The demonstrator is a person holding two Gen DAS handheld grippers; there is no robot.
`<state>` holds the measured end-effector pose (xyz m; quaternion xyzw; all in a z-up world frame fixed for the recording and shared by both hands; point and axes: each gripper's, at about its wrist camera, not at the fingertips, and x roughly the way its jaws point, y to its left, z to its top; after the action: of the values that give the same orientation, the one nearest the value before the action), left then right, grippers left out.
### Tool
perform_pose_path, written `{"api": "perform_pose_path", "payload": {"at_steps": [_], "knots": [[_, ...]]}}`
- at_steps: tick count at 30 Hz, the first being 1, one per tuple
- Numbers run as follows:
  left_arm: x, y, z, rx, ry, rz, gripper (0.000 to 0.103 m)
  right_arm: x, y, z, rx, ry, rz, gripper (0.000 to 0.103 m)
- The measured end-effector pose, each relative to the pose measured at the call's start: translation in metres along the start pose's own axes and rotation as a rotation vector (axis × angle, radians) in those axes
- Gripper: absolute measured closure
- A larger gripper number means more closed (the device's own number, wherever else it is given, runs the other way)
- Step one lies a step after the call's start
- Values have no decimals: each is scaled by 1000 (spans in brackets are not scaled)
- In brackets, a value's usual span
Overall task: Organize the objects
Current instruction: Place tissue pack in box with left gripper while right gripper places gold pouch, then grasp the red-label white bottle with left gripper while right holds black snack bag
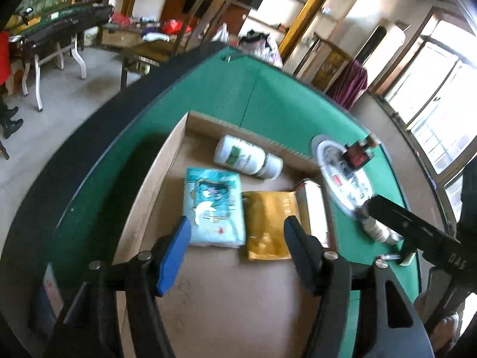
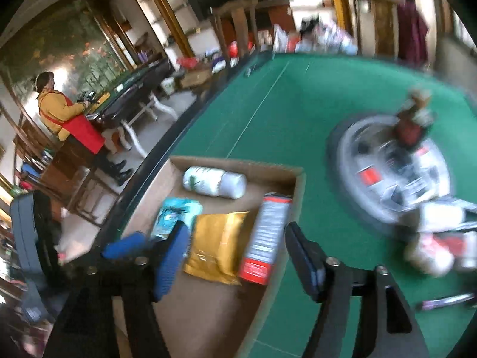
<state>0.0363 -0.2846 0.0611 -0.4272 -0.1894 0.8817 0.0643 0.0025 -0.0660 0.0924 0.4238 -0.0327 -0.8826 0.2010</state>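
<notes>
A shallow cardboard box [image 1: 176,146] [image 2: 232,164] lies on the green table [image 1: 283,101] [image 2: 298,104]. In it lie a white bottle [image 1: 247,156] [image 2: 214,182], a light blue tissue pack [image 1: 214,208] [image 2: 176,211], a gold pouch [image 1: 268,223] [image 2: 217,241] and a red-and-white carton [image 1: 314,205] [image 2: 266,235] standing against the right wall. My left gripper [image 1: 237,232] is open and empty above the tissue pack and pouch. My right gripper [image 2: 237,238] is open and empty over the pouch and carton; its body shows at the right of the left wrist view [image 1: 411,223].
A clear round plate [image 1: 342,173] [image 2: 393,173] with small packets and a dark red item [image 1: 356,155] [image 2: 410,128] sits right of the box. More small bottles and packets [image 2: 438,238] lie near it. A person [image 2: 68,119] stands at another table far left.
</notes>
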Motion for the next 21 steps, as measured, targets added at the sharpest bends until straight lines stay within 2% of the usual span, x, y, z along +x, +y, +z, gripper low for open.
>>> {"api": "perform_pose_path", "payload": {"at_steps": [2,4,5,7,8,9,10,13,15,18,21], "knots": [[-15,-13,-5,6,-30,-15,27,-29,-8,-5,-30,-70,-69,19],[-29,-32,-12,18,-57,-49,21,-67,-18,-11,-49,-188,-183,16],[-35,-43,-17,22,-72,-67,17,-85,-24,-14,-50,-247,-229,11],[-40,-57,-23,24,-83,-90,16,-124,-37,-31,-27,-461,-399,0],[-40,-69,-28,25,-82,-116,16,-142,-51,-46,9,-588,-459,0],[-39,-78,-32,20,-75,-134,16,-148,-65,-55,49,-633,-466,0],[-38,-84,-35,16,-68,-147,16,-148,-77,-57,85,-626,-468,0],[-32,-108,-49,25,-44,-173,16,-128,-141,-55,256,-428,-434,0],[-28,-121,-59,44,-37,-166,16,-118,-172,-57,309,-364,-447,0],[-22,-138,-71,79,-24,-136,16,-117,-206,-53,303,-331,-512,0],[-17,-150,-77,100,-1,-128,16,-127,-231,-47,267,-354,-584,0]]}}
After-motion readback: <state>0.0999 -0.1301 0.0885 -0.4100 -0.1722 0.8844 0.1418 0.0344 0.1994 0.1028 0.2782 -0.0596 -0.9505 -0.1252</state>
